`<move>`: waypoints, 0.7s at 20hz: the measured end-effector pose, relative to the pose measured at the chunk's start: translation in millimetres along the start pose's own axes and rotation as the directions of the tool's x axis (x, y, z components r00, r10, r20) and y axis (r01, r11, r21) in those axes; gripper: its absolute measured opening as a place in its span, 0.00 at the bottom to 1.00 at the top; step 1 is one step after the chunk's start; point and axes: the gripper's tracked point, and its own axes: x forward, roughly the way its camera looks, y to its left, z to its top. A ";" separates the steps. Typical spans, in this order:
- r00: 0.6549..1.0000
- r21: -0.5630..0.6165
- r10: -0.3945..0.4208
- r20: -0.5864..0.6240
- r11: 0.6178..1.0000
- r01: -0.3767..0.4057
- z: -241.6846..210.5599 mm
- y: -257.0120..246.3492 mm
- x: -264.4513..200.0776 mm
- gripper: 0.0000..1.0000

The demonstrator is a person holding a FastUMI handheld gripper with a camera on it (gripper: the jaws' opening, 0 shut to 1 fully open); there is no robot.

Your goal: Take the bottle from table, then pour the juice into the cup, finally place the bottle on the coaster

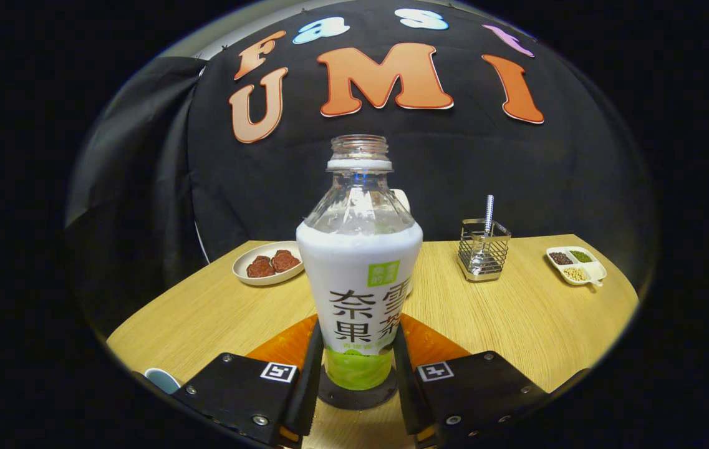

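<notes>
Claw (354,374) clamped on the upright, uncapped bottle (359,274), low over the orange coaster (285,344) on the table (516,312); looks like the placing step, next: set down, release.

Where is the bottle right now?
The bottle stands upright between the gripper fingers, which press its lower sides, over a dark round coaster on the table.

white-and-green bottle (358,293), seemingly orange coaster (289,343)
</notes>
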 end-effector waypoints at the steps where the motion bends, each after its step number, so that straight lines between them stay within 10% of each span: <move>1: 1.000 -0.016 -0.004 0.007 1.000 0.004 -3.1 0.4 -2.6 0.56; 8: 1.000 -0.078 -0.017 0.014 0.997 0.018 -23.1 7.5 -0.3 0.56; 14: 0.999 -0.056 0.025 -0.027 0.998 -0.026 -35.1 12.6 -2.3 0.75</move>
